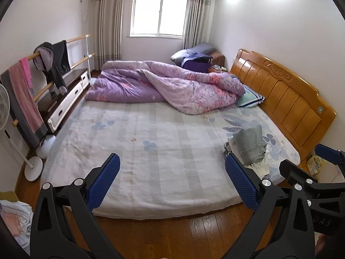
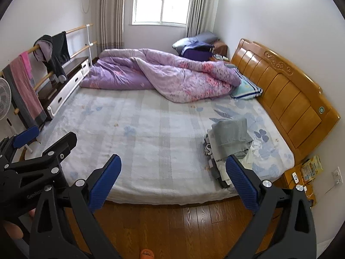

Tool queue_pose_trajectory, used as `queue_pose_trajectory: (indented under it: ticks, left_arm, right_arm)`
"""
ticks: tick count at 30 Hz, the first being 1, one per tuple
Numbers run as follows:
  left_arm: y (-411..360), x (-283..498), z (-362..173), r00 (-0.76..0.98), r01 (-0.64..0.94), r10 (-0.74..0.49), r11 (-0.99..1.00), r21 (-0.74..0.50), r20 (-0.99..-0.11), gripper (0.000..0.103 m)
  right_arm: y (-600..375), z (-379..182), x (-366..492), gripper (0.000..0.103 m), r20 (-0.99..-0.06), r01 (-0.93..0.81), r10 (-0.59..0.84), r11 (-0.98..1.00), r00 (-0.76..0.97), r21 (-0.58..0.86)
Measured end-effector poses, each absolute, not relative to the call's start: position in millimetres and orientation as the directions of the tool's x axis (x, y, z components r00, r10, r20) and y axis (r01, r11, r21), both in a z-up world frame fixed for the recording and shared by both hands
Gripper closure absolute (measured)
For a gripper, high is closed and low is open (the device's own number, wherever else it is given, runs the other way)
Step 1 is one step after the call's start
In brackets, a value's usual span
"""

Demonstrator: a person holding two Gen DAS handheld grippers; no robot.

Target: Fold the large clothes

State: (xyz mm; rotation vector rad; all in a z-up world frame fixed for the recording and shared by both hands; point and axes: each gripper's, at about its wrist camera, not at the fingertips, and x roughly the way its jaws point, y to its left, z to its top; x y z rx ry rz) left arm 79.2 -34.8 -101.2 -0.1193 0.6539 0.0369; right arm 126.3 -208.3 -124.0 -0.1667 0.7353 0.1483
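Note:
A stack of folded clothes with a grey garment (image 1: 251, 143) on top lies on the bed's near right corner, by the headboard; it also shows in the right wrist view (image 2: 232, 137). My left gripper (image 1: 172, 182) is open and empty, held over the floor at the bed's near edge. My right gripper (image 2: 173, 183) is open and empty, beside the left one, with the stack just beyond its right finger. Each gripper shows at the edge of the other's view. More crumpled clothing (image 1: 13, 220) lies at the lower left in the left wrist view.
The bed (image 1: 151, 142) has a pale checked sheet. A purple quilt (image 1: 163, 84) is bunched along its far side. A wooden headboard (image 1: 286, 99) stands on the right. A rack with hung clothes (image 1: 51, 62), a fan (image 1: 4, 105) and a low cabinet (image 1: 69, 95) stand on the left. A bedside table (image 2: 301, 179) stands at the right.

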Motion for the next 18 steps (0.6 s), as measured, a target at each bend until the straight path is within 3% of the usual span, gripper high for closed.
queue_pose_trajectory:
  ticks: [9, 18]
  left_arm:
    - [17.2, 4.6, -56.6, 0.833, -0.066, 0.04, 0.998, -0.026, -0.552, 0.005]
    - [56.1, -51.9, -27.4, 0.857, -0.078, 0.05, 0.996, -0.034, -0.513, 0.005]
  right_arm:
    - [-167.0, -94.5, 65.5, 0.008, -0.635, -0.17, 0.096, 0.984, 0.766, -0.056]
    - [-134.8, -69.0, 21.6, 0.008, -0.587, -0.164, 0.087, 0.983, 0.805, -0.08]
